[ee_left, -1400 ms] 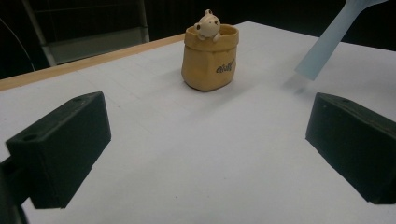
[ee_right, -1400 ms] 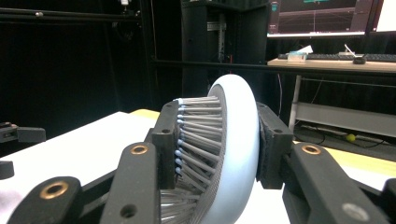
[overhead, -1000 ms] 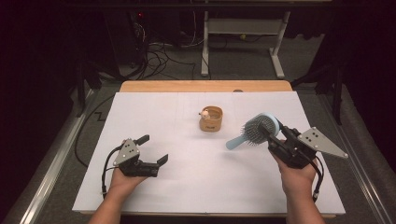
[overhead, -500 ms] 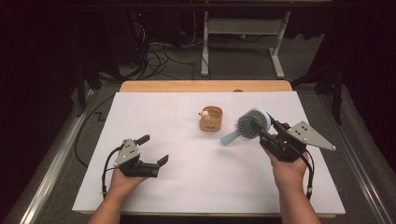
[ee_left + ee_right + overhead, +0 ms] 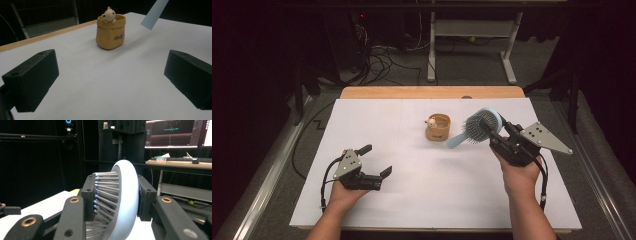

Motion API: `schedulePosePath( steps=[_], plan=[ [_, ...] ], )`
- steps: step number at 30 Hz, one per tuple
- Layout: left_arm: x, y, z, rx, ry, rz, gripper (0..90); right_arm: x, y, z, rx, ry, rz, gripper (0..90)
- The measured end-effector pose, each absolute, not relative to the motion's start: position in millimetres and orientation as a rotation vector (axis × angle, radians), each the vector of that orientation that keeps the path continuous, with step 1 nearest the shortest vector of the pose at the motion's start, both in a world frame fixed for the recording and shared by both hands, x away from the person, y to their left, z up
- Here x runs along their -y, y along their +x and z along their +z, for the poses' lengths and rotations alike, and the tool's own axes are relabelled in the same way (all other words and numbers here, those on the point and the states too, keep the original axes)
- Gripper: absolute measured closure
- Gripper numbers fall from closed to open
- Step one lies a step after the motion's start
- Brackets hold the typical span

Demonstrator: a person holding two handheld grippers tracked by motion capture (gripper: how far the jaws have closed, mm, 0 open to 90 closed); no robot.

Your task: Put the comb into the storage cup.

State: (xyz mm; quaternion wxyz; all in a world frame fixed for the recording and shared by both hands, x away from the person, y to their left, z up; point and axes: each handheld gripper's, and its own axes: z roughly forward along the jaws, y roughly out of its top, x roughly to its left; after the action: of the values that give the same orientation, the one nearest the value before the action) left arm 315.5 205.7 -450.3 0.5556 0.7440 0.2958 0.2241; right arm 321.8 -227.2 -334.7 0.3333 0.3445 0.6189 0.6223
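I have the hairbrush [image 5: 476,128] in my right gripper [image 5: 497,137], its fingers [image 5: 88,195] clamped across the round head, one on the bristle face and one on the smooth back. It hangs above the white surface [image 5: 437,190] at about three o'clock from the little tan pot [image 5: 437,127], handle angled down toward the pot's rim and not touching it.

I judge the brush light and rigid in its plastic body, so weight is no worry. The bristle side is the weak part of this grip: the pins bend and give, and the glossy back looks slippery, so the head could pivot between the pads if I swing it fast. A hold on the handle or neck would be firmer.

My left gripper [image 5: 374,165] rests at about seven o'clock from the pot, fingers spread wide with nothing between them.
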Motion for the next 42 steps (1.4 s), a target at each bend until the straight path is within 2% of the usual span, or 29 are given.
schedulePosePath(
  steps=[42],
  plan=[
    [-204, 315, -451, -0.682, 1.769, 0.528, 0.0, 207, 361, -308, -1.552, 0.887, 1.583, 60.3]
  ],
)
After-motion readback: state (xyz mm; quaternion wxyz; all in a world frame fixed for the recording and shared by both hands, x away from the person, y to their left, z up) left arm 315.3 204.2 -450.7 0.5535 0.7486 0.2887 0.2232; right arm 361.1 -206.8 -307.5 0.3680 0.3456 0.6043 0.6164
